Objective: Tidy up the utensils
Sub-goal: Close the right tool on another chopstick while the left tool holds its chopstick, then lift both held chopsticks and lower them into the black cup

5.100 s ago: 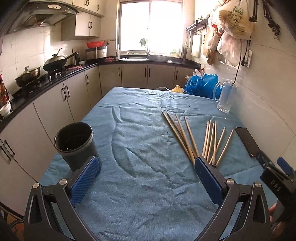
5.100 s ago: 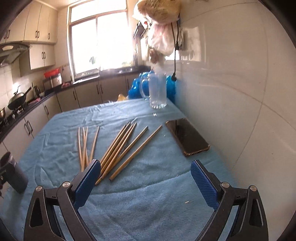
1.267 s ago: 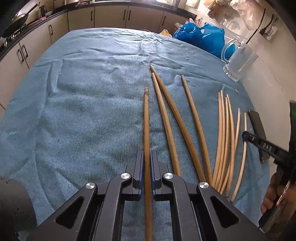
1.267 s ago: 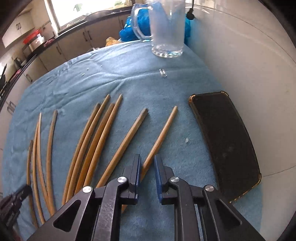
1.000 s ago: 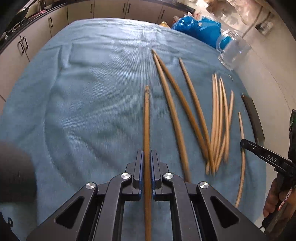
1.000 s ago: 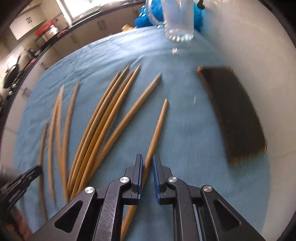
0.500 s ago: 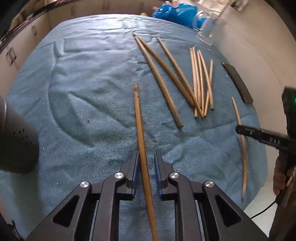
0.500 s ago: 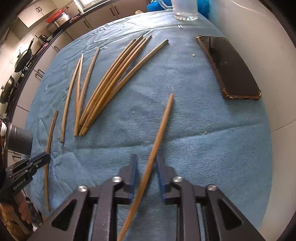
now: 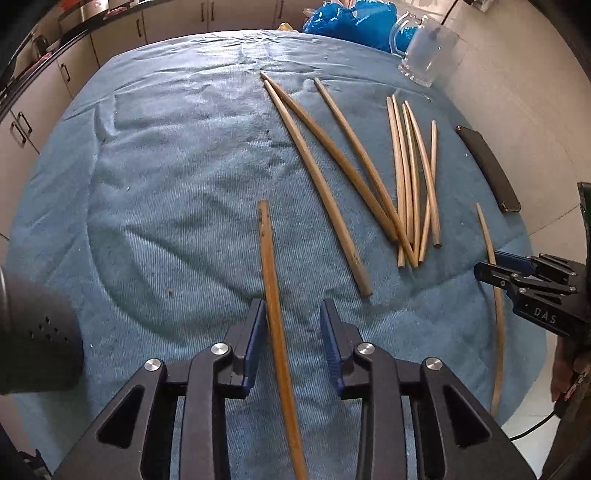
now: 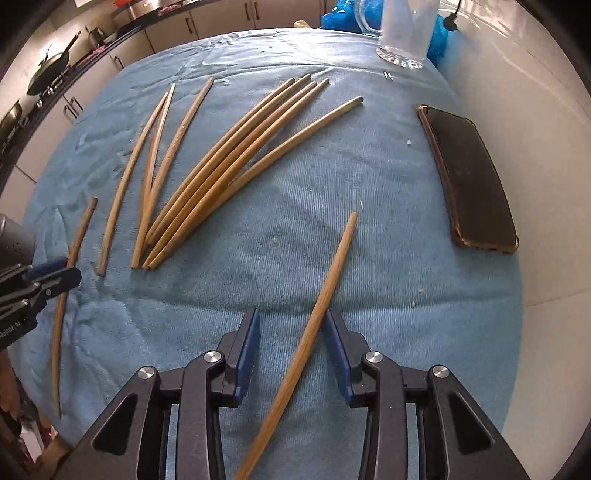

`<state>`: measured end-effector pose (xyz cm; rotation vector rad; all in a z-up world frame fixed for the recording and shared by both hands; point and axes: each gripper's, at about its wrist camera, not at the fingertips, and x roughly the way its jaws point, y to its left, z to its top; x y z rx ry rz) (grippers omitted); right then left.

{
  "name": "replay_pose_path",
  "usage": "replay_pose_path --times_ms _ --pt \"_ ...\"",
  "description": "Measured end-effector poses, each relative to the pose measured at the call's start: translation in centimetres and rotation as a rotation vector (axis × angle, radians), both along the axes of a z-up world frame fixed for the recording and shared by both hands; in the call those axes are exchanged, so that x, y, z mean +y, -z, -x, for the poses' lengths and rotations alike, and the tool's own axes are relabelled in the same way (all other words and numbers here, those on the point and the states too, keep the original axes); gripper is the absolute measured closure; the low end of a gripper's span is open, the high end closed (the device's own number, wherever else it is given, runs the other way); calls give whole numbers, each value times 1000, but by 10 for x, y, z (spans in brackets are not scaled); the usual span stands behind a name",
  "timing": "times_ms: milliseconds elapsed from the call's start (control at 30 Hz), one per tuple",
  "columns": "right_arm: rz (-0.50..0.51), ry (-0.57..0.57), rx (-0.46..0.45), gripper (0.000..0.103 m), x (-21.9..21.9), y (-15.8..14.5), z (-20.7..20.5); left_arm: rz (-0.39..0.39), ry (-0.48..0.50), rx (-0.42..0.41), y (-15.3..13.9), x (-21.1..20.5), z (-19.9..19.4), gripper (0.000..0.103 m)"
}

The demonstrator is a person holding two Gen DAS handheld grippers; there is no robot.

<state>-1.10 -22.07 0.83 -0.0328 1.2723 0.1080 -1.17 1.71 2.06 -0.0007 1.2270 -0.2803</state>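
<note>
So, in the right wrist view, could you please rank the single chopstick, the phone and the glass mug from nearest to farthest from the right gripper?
1. Single chopstick: between the right gripper's open jaws.
2. Phone: ahead, right, by the wall.
3. Glass mug: far end of the table.

A: What colour is the cloth (image 9: 166,177) ahead of the left claw (image 9: 291,325)?

B: Dusty blue with a fine ribbed weave. The claw itself is black with blue pads (image 9: 255,343) and silver bolts.

A: And the stick (image 9: 275,317) between those pads?

B: Warm orange-brown wood. The loose sticks (image 9: 406,177) ahead and to its right are paler tan.

A: Left of that claw?

B: A dark grey holder (image 9: 33,343), dotted with small holes.

A: And around the right claw (image 10: 291,332)?

B: Same black and blue. The stick (image 10: 325,288) between its pads is honey-brown. Ahead to the right lies a black phone (image 10: 469,177) with a brownish rim, and further ahead a clear glass mug (image 10: 402,29) before a bright blue bag (image 10: 340,14).
</note>
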Motion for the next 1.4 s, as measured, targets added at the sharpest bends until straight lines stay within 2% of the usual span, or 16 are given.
replay_pose_path --times_ms 267,500,533,567,600,633,667,800,867,1000,1200,1400 --pt "-66 17 80 65 -11 -1 -12 -20 32 42 0 -3 -10 74" --pt "34 6 118 65 5 2 -24 -110 84 47 2 -19 -17 74" --pt "42 4 118 67 9 2 -25 -128 96 41 3 -23 -17 74" --pt "40 2 117 75 11 2 -27 -154 109 29 3 -26 -15 74" --pt "41 0 113 79 14 0 -29 -171 114 17 3 -28 -14 79" --pt "48 0 108 88 19 -1 -28 -174 119 0 3 -29 -12 94" --pt "54 -4 98 93 24 -1 -25 -162 121 -11 3 -30 -9 96" --pt "67 -11 36 96 37 -4 -17 -109 77 -31 1 -21 1 96" --pt "26 -4 9 96 36 -6 -11 -77 67 -50 -5 -16 12 96" --pt "-52 3 -85 96 34 -25 12 39 60 -128 -33 1 44 96" --pt "-168 -25 -274 96 41 -77 50 198 36 -269 -82 28 85 96" --pt "-292 -68 -416 96 74 -127 61 298 -44 -414 -133 73 111 96"
